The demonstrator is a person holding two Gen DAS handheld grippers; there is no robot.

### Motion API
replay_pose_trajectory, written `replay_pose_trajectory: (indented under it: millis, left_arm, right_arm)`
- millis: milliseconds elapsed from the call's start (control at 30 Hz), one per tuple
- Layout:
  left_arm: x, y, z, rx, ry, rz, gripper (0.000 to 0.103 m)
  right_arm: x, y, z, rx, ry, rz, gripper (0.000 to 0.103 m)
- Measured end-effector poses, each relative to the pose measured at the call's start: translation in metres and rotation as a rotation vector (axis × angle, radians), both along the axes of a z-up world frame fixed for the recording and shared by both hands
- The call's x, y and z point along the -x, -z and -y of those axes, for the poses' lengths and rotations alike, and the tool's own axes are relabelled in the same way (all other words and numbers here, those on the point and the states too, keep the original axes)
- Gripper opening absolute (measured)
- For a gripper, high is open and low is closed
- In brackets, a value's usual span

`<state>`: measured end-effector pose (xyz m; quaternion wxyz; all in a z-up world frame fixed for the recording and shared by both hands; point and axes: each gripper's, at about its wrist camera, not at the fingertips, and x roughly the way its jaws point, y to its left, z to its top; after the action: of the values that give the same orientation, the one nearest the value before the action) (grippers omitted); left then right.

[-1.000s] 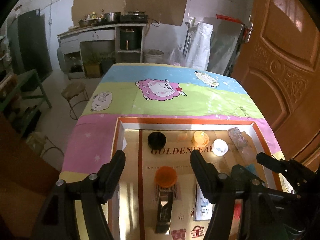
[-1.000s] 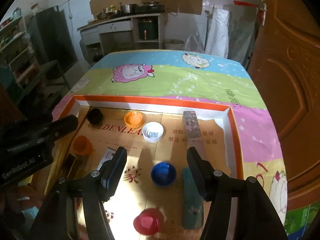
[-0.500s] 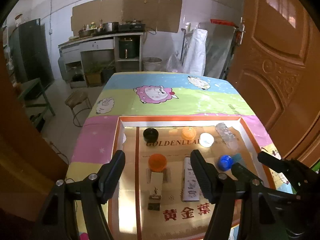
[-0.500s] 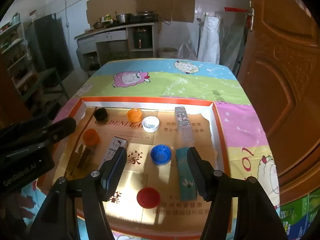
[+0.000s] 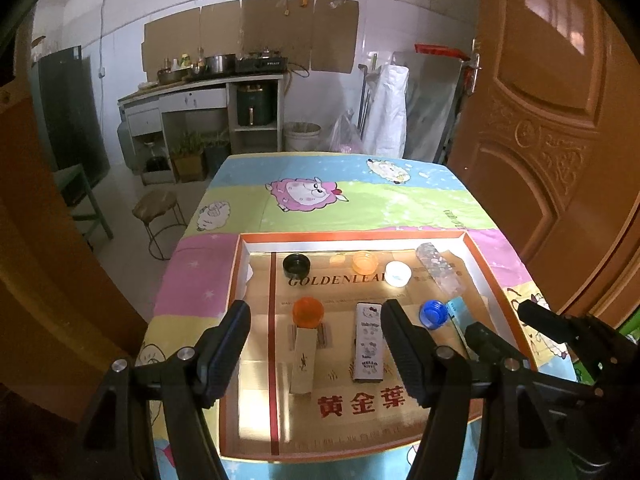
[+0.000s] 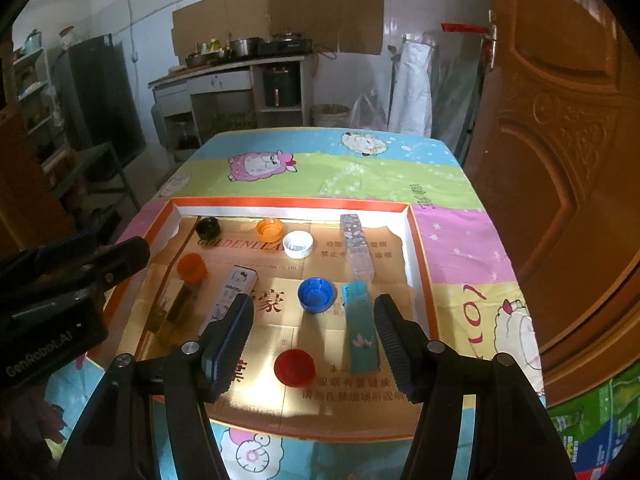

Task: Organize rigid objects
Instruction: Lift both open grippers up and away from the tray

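Sheep-print cloth covers our table; caps and boxes lie scattered in the tray point(image 6: 416, 240). Both our left gripper point(image 5: 316, 344) and right gripper point(image 6: 314, 336) hang spread and empty. We should descend squarely over the red cap point(image 6: 295, 367).

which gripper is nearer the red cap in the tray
Right. The right gripper hangs open just above the red cap, which shows between its fingers. The left gripper is over the tray's left side, above the two boxes.

6 bottle caps point(image 6: 315, 295), 4 slim boxes point(image 6: 360, 330), 1 tray point(image 6: 418, 264), 2 hand-held grippers point(image 6: 312, 334).
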<state>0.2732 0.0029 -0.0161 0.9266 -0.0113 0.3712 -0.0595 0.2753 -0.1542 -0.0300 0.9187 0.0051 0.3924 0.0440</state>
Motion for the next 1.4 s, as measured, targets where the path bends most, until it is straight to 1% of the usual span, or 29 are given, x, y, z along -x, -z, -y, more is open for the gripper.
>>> replay_pose_trajectory:
  millis: [300,700,967,1400]
  left_arm:
    - [0.017,-0.009,0.001,-0.005,0.003,0.013,0.067]
    - [0.035,-0.012,0.002,0.004,-0.001,0.008,0.067]
    - [0.063,-0.014,0.001,0.005,0.001,0.019,0.067]
    - [0.100,-0.025,0.000,-0.002,0.001,0.052,0.067]
  right_arm:
    - [0.017,-0.009,0.002,-0.007,0.004,0.016,0.064]
    - [0.040,-0.020,0.002,-0.009,0.002,0.041,0.064]
    - [0.060,-0.026,0.003,-0.005,0.010,0.059,0.064]
    - [0.094,-0.034,-0.001,-0.003,0.014,0.077,0.064]
